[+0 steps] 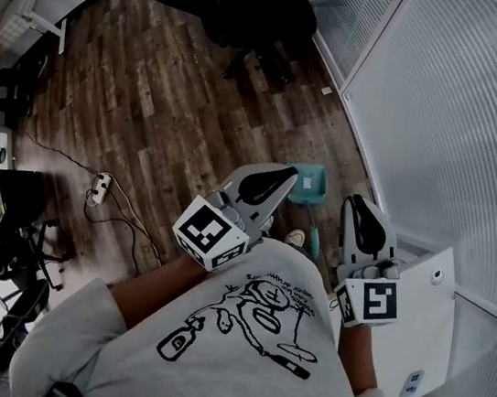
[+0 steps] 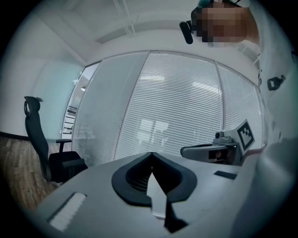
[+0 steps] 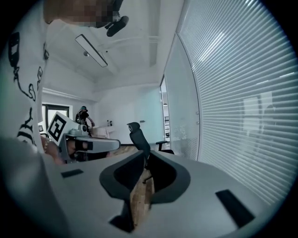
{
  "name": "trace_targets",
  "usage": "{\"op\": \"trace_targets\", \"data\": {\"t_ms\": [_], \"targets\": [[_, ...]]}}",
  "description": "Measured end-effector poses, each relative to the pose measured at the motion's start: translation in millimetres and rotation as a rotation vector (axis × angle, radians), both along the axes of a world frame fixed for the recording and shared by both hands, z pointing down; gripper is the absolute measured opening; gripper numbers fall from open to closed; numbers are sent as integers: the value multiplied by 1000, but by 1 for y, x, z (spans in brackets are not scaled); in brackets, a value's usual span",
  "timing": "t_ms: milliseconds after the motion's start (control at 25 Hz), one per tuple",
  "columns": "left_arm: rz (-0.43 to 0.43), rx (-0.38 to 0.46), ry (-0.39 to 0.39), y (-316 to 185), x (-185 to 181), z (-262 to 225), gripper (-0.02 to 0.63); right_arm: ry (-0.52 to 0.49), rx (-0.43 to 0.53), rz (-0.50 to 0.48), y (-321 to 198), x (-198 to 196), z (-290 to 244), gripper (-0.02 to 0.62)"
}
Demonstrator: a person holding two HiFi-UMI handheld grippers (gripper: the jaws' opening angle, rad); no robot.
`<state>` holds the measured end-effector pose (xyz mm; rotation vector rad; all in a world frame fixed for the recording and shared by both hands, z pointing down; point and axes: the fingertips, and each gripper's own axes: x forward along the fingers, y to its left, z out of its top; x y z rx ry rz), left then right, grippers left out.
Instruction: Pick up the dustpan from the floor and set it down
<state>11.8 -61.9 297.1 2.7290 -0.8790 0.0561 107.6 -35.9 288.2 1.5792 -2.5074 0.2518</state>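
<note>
A teal dustpan (image 1: 309, 184) lies on the wooden floor by the glass wall, its handle (image 1: 313, 242) pointing toward me. In the head view both grippers hang at chest height, well above it. The left gripper (image 1: 289, 173) has its tips over the pan's left edge, and the right gripper (image 1: 357, 204) is just right of the pan. Seen from its own camera, the left gripper (image 2: 151, 154) has its tips together with nothing held, facing the blinds. The right gripper (image 3: 145, 153) also has its tips together and empty, with bare floor showing below them. Neither touches the dustpan.
Two black office chairs (image 1: 259, 5) stand at the far end of the floor. A power strip (image 1: 99, 186) with cables lies at the left. The blind-covered glass wall (image 1: 446, 112) runs along the right, with a white cabinet (image 1: 417, 311) beside my right arm. My shoe (image 1: 295, 238) is near the handle.
</note>
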Motion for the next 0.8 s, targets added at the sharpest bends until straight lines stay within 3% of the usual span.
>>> {"op": "trace_targets", "data": {"t_ms": [600, 800], "targets": [[-94, 150, 34, 6, -16, -59, 2, -1, 109, 104, 21, 12, -59, 18], [-81, 147, 36, 6, -15, -62, 2, 23, 127, 106, 19, 14, -66, 11]]}}
